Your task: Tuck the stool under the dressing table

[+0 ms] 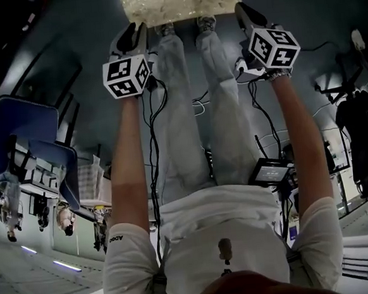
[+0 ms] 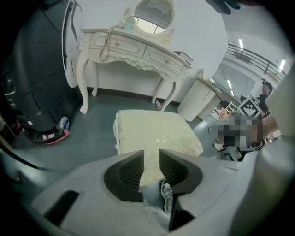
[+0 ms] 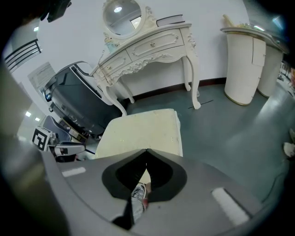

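Observation:
The cream cushioned stool (image 1: 179,1) stands on the grey floor just in front of the person's feet; it also fills the middle of the left gripper view, stool (image 2: 156,133), and the right gripper view, stool (image 3: 140,131). The white carved dressing table (image 2: 133,48) with an oval mirror stands against the wall beyond it, with a stretch of floor between them; the same dressing table (image 3: 147,50) shows in the right gripper view. My left gripper (image 1: 136,34) (image 2: 151,154) hovers over the stool's near left edge, jaws apart and empty. My right gripper (image 1: 248,12) (image 3: 146,151) hangs over the near right edge, shut and empty.
A large black machine (image 2: 32,83) stands left of the dressing table. White cylindrical bins (image 3: 244,64) stand to its right. A blue chair (image 1: 31,142) is at my left, and cables trail on the floor by the person's legs (image 1: 194,111).

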The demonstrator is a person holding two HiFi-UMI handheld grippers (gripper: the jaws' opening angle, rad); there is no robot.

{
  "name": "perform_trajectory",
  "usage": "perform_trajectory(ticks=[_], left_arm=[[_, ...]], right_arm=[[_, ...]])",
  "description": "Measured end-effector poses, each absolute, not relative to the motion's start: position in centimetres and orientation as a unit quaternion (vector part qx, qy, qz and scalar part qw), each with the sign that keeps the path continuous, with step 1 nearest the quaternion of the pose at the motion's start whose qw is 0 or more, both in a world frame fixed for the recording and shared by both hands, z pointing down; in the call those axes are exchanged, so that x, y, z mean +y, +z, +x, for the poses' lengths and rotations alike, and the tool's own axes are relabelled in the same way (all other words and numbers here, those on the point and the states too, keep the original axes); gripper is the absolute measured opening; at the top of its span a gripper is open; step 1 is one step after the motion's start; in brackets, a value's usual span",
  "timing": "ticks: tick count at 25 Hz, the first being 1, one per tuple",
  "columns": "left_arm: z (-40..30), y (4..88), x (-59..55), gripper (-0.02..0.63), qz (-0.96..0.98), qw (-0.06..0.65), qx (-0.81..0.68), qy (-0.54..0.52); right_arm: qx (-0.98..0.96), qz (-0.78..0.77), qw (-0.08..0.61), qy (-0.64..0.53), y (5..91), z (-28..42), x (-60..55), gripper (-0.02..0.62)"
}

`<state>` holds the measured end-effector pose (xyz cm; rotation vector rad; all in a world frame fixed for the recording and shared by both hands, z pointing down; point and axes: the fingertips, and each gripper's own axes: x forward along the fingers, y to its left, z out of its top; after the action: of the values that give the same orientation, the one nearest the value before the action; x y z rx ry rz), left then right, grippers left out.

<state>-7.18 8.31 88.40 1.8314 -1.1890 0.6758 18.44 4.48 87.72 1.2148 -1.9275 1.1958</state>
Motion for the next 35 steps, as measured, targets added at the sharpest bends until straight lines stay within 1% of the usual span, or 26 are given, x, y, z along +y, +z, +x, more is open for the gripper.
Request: perform_trajectory(ticks=[3,5,7,8,10,12,14,17,19,22,28,35], left_arm=[[-7.4,90.8,9.5,0.147,0.708,0.447,-0.469,0.28],[-7.6,91.8,10.7,0.179,0.689,0.482,-0.467,0.275],[-7.8,92.7,11.4,0.203,0.675,0.498,-0.468,0.278],[-7.9,93.0,11.4,0.21,0.671,0.5,-0.471,0.28],[-8.2,93.5,11.3,0.219,0.66,0.507,-0.482,0.274],[-8.4,94.0,11.2,0.227,0.646,0.52,-0.492,0.264],[-8.6,94.5,11.0,0.232,0.639,0.524,-0.497,0.264],[-8.4,94.9,10.5,0.236,0.641,0.522,-0.494,0.271],[-8.4,95.0,10.4,0.235,0.641,0.519,-0.494,0.275],[-8.6,95.1,10.4,0.202,0.639,0.515,-0.493,0.288],[-8.5,95.4,10.4,0.198,0.636,0.512,-0.487,0.31],[-8.6,95.4,10.2,0.189,0.645,0.508,-0.479,0.31]], right_arm=[[-0.712,0.445,0.307,0.448,89.7,19.0,5.1,0.014],[-0.7,0.442,0.318,0.462,90.6,19.4,5.8,0.057],[-0.687,0.445,0.317,0.479,91.4,19.7,6.3,0.097],[-0.682,0.447,0.315,0.485,91.8,19.8,6.2,0.117],[-0.676,0.445,0.316,0.495,92.5,19.7,6.2,0.186],[-0.671,0.437,0.327,0.501,93.4,19.7,6.5,0.233],[-0.667,0.433,0.345,0.499,94.4,19.9,6.9,0.25],[-0.653,0.43,0.368,0.504,95.4,20.4,7.5,0.258],[-0.649,0.427,0.369,0.51,95.9,20.4,7.9,0.255],[-0.649,0.426,0.369,0.511,96.0,20.4,7.8,0.25],[-0.646,0.417,0.381,0.513,96.1,20.3,7.9,0.236],[-0.639,0.423,0.391,0.509,96.1,20.3,7.8,0.222]])
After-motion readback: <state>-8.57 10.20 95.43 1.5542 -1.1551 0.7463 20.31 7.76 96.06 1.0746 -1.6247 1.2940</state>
